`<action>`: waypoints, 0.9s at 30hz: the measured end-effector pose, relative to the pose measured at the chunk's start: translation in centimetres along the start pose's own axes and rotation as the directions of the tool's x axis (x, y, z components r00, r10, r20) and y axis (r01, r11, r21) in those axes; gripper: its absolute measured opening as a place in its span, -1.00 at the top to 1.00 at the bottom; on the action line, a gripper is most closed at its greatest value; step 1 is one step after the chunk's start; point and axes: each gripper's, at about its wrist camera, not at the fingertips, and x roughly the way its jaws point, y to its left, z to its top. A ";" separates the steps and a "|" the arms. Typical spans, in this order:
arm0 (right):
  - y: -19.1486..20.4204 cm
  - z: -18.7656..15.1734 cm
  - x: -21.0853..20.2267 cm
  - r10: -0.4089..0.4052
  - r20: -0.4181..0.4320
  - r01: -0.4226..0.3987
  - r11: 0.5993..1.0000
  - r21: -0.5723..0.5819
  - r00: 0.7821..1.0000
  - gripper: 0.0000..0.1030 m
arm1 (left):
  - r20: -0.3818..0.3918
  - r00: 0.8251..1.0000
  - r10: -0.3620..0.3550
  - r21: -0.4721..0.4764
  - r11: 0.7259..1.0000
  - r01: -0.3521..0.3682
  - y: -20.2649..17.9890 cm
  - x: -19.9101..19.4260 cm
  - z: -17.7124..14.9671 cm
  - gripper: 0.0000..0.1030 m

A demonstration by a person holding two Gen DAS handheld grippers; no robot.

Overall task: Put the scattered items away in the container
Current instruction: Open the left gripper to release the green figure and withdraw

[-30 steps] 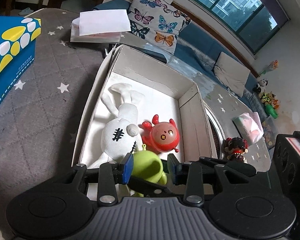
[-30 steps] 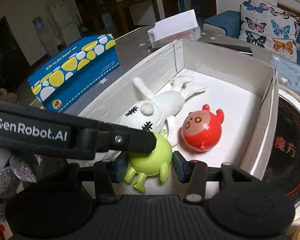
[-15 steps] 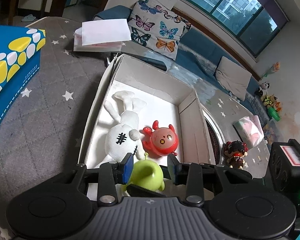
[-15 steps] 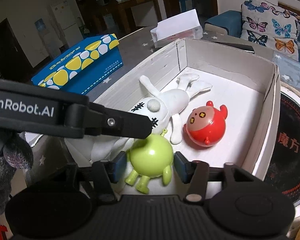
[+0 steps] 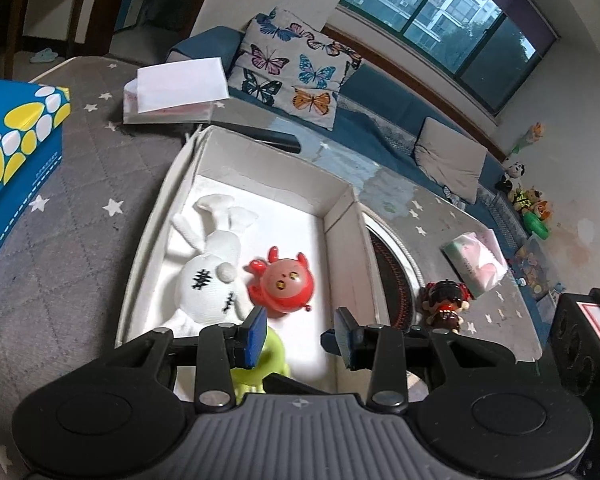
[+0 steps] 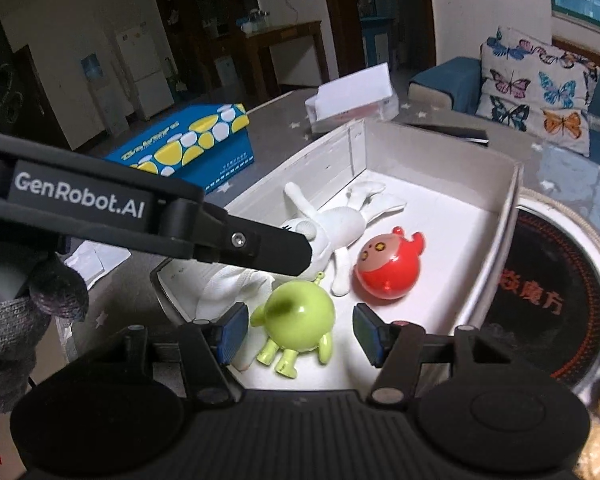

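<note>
grey starred table [image 5: 72, 240] | both tongs now wider | green toy [image 6: 300, 318] released in box [image 6: 496, 232]

Changes since one second ago — left gripper [image 5: 300, 334]: jaws, formerly close on either side of the green toy [image 6: 300, 316], now spread wide and drawn back and up, the toy showing only beside its left finger. Right gripper [image 6: 296, 336]: jaws likewise parted wider, both pads now apart from the toy. Green toy — released, lying on the floor of the white box [image 6: 512, 184] at its near end, just beside the white rabbit [image 6: 324, 228].
</note>
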 end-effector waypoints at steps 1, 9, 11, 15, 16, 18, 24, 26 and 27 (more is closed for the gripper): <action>-0.1 -0.1 -0.5 -0.002 0.009 0.002 1.000 0.000 1.000 -0.15 | 0.001 1.000 -0.004 0.005 1.000 0.004 -0.3 -0.1 -0.1 0.23; -1.1 -1.5 -4.2 -0.044 0.059 0.044 0.999 0.001 0.997 -0.20 | -0.003 0.999 -0.033 0.049 0.998 0.033 -3.4 0.3 -1.1 0.23; -1.4 -2.0 -4.8 -0.056 0.065 0.056 0.998 -0.001 0.996 -0.27 | -0.008 0.999 -0.040 0.057 0.998 0.040 -4.2 0.6 -1.3 0.23; -2.1 -3.2 -6.5 -0.080 0.081 0.080 0.997 0.006 0.993 -0.27 | -0.020 0.998 -0.059 0.069 0.996 0.060 -5.5 1.1 -1.9 0.23; -2.3 -3.5 -6.9 -0.085 0.086 0.085 0.996 0.011 0.993 -0.28 | -0.022 0.998 -0.063 0.075 0.995 0.065 -5.9 1.2 -2.0 0.23; -2.8 -4.2 -7.8 -0.097 0.100 0.096 0.995 0.019 0.990 -0.41 | -0.027 0.997 -0.074 0.087 0.993 0.076 -6.7 1.5 -2.3 0.23; -4.7 -6.7 -10.5 -0.166 0.127 0.163 0.986 0.036 0.978 -0.56 | -0.065 0.992 -0.111 0.114 0.986 0.118 -9.7 3.1 -3.7 0.23; -5.7 -7.5 -11.3 -0.193 0.127 0.188 0.981 0.052 0.973 -0.57 | -0.081 0.989 -0.121 0.120 0.984 0.130 -10.6 3.7 -4.0 0.23; -6.2 -8.0 -11.6 -0.207 0.126 0.201 0.978 0.063 0.970 -0.57 | -0.088 0.988 -0.125 0.122 0.983 0.135 -11.2 4.1 -4.2 0.23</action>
